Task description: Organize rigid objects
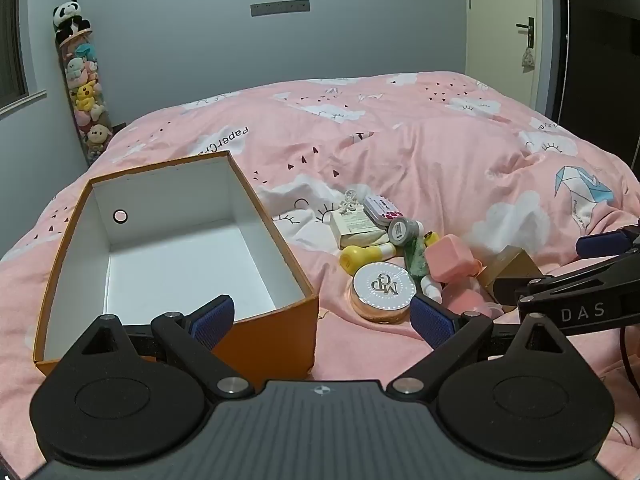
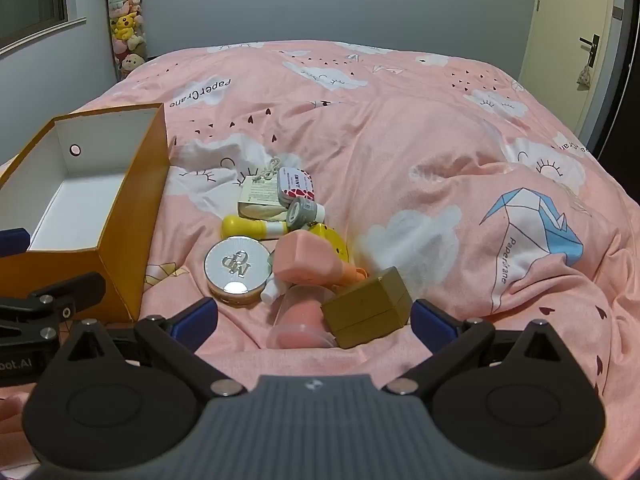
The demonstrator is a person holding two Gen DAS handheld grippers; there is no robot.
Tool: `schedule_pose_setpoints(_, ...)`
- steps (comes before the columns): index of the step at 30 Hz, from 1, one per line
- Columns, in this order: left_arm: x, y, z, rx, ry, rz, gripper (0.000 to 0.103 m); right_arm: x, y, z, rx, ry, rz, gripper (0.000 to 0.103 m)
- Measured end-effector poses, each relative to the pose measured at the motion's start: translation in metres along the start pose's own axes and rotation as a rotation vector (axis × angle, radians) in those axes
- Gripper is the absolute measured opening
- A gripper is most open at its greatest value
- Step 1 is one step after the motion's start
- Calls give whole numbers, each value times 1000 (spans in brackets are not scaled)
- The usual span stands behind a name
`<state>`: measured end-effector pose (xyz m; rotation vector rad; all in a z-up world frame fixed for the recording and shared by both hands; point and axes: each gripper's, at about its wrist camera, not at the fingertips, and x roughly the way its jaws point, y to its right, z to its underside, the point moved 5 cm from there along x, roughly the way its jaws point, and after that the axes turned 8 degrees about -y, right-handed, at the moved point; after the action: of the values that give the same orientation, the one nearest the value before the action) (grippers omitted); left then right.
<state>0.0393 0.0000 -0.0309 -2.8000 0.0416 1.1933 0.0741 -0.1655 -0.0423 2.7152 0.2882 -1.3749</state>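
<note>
Tools (image 1: 322,320) wide beside bare-floored box (image 1: 276,340)

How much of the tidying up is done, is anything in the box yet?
Nothing is done yet. The orange box is empty inside. Both tongs, left and right, are open and hold nothing. Everything is still in a pile on the pink duvet: the round compact, the gold box, the yellow bottle, the mint tin and the rest all wait to be put in.
</note>
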Motion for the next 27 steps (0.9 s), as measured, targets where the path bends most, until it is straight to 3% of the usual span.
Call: schedule_pose_setpoints(27,0,0,1,1,-3,-4,103,0,-1,1,0,-4,-2,101)
